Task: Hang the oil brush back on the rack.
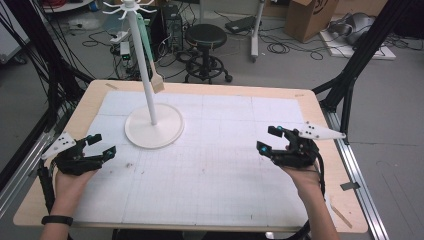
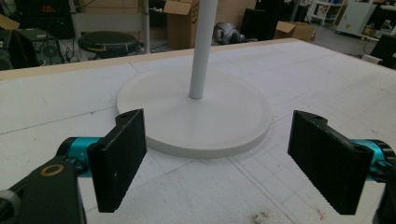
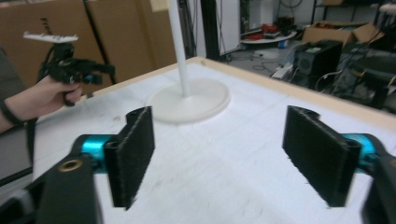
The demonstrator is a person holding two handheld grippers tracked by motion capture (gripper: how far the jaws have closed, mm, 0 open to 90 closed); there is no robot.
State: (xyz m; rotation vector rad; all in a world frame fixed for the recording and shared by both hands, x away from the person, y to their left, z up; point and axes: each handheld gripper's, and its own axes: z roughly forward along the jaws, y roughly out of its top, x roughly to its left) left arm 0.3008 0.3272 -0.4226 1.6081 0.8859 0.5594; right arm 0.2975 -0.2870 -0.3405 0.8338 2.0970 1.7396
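Both grippers idle, jaws spread wide, nothing in them. Left gripper [image 1: 102, 146] sits at 9 o'clock of the mat [image 1: 210, 165], right gripper [image 1: 269, 140] at 3 o'clock; both hover just above the surface, pointed inward toward the stand [image 1: 152, 120]

Stand is at roughly 11 o'clock on the mat: round white base flat down, pole upright, hook arms at the top. A spatula [image 1: 149, 50] with a pale green handle hangs from one of the hooks, tan blade down, blade end close to the pole and clear of the base. Hanging like that it's free to swing, so probably needs a steady pinch on the handle

Left gripper view looks straight at the base [image 2: 196, 116] between its pads [image 2: 119, 158], base near but not touching. Right gripper view has the stand [image 3: 187, 95] farther off, with the other gripper [image 3: 95, 74] beyond it, well apart

Guess: symmetric ready pose, left is the closer one to go for the spatula; right likely there to steady the stand. No contact with anything yet
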